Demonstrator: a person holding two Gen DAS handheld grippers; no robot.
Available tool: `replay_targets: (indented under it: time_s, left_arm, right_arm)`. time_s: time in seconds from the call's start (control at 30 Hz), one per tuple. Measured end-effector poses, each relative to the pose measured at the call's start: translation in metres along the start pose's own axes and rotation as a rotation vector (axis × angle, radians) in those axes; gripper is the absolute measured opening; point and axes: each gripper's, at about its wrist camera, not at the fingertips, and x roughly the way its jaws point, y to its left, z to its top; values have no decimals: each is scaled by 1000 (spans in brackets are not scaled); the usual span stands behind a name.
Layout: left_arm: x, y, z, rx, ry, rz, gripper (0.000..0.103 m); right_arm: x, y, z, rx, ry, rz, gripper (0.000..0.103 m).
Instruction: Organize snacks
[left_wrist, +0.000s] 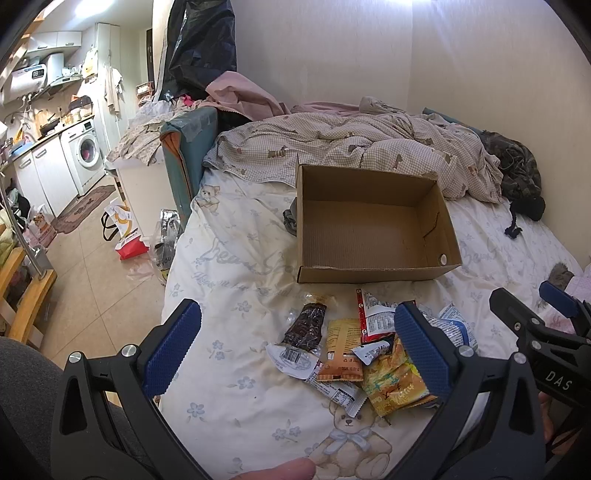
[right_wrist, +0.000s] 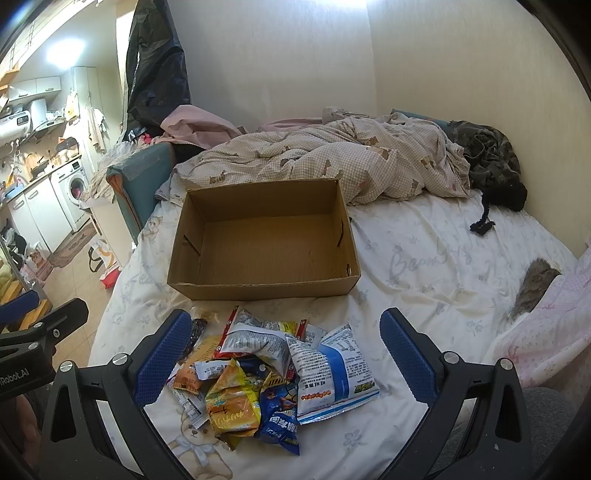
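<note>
An empty open cardboard box (left_wrist: 369, 236) (right_wrist: 264, 247) sits on the bed. In front of it lies a pile of snack packets: a dark bar (left_wrist: 306, 325), an orange packet (left_wrist: 341, 350), a yellow bag (left_wrist: 391, 387) (right_wrist: 232, 406), a red-and-white bag (right_wrist: 255, 336), a white-and-blue bag (right_wrist: 332, 376) and a blue packet (right_wrist: 279, 421). My left gripper (left_wrist: 295, 354) is open and empty, hovering over the pile's left part. My right gripper (right_wrist: 286, 358) is open and empty over the pile; it shows at the right of the left wrist view (left_wrist: 546, 325).
A rumpled checked duvet (left_wrist: 351, 144) (right_wrist: 325, 158) lies behind the box. A camouflage garment (right_wrist: 491, 162) lies at the far right by the wall. A furry grey thing (right_wrist: 535, 288) and pink bedding are at the right. The bed's left edge drops to a cluttered floor (left_wrist: 92, 258).
</note>
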Motion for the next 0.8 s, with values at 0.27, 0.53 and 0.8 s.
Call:
replay_targets:
  time_s: [0.27, 0.53, 0.8]
  left_arm:
    - [1, 0, 0, -4, 1, -7, 103]
    - [4, 5, 14, 2, 17, -16, 103]
    - [38, 14, 34, 20, 175, 14, 103]
  right_arm:
    - [0, 0, 0, 13, 8, 12, 103]
    - [2, -15, 9, 80, 52, 60, 103]
    - [57, -70, 43, 232, 339, 181, 103]
